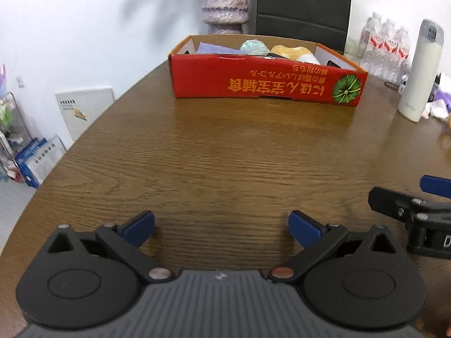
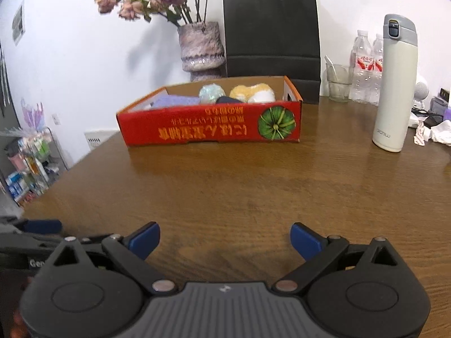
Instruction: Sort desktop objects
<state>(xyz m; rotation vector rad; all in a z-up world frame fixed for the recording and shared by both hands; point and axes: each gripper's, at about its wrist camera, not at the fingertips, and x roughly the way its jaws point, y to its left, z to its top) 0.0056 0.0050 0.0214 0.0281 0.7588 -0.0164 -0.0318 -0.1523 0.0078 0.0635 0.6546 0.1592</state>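
A shallow red cardboard box (image 1: 265,83) (image 2: 208,126) with orange print and a green pumpkin picture stands at the far side of the brown wooden table (image 1: 225,155) (image 2: 239,186). Inside it lie a purple flat item (image 2: 174,101), a pale green ball (image 2: 211,92), a yellow-and-white plush (image 2: 252,92) and a dark object (image 2: 225,100). My left gripper (image 1: 221,229) is open over bare wood, well short of the box. My right gripper (image 2: 225,239) is open too, with nothing between its blue pads. Each gripper shows at the edge of the other's view.
A tall white thermos (image 2: 394,84) (image 1: 421,70) stands right of the box. Behind are a glass (image 2: 338,83), water bottles (image 2: 366,67), a vase of dried flowers (image 2: 201,48), a black paper bag (image 2: 272,28) and crumpled tissues (image 2: 434,135). The table edge curves away on the left.
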